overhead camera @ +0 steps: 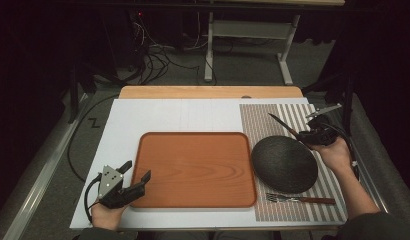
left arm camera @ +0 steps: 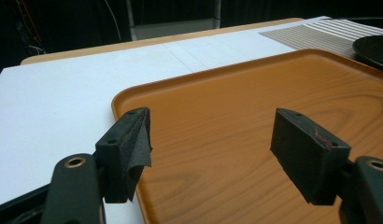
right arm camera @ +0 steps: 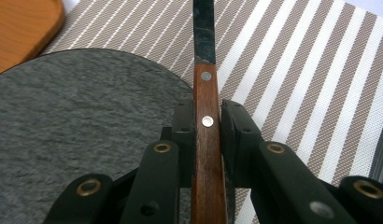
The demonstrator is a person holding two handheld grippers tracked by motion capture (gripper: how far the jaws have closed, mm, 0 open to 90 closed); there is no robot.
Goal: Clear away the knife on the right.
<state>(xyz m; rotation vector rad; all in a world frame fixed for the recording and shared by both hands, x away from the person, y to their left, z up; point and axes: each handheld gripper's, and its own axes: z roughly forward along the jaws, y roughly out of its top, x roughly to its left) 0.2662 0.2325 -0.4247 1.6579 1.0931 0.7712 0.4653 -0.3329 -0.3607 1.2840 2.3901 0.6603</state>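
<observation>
My right gripper (overhead camera: 313, 134) is shut on a knife (right arm camera: 206, 93) by its riveted wooden handle; the dark blade (overhead camera: 282, 124) points away to the upper left over the striped placemat (overhead camera: 293, 117). The knife hangs above the far right rim of the dark round plate (overhead camera: 284, 164). In the right gripper view the pads press both sides of the handle (right arm camera: 207, 140). My left gripper (overhead camera: 138, 172) stands open at the near left corner of the wooden tray (overhead camera: 195, 167), with nothing between its jaws; one pad (left arm camera: 304, 147) is over the tray, the other (left arm camera: 129, 144) at its rim.
A fork (overhead camera: 298, 199) with a wooden handle lies on the placemat in front of the plate. The white board (overhead camera: 163, 115) covers the table, with the table's wooden far edge (overhead camera: 208, 92) behind it. Cables and a desk frame are on the floor beyond.
</observation>
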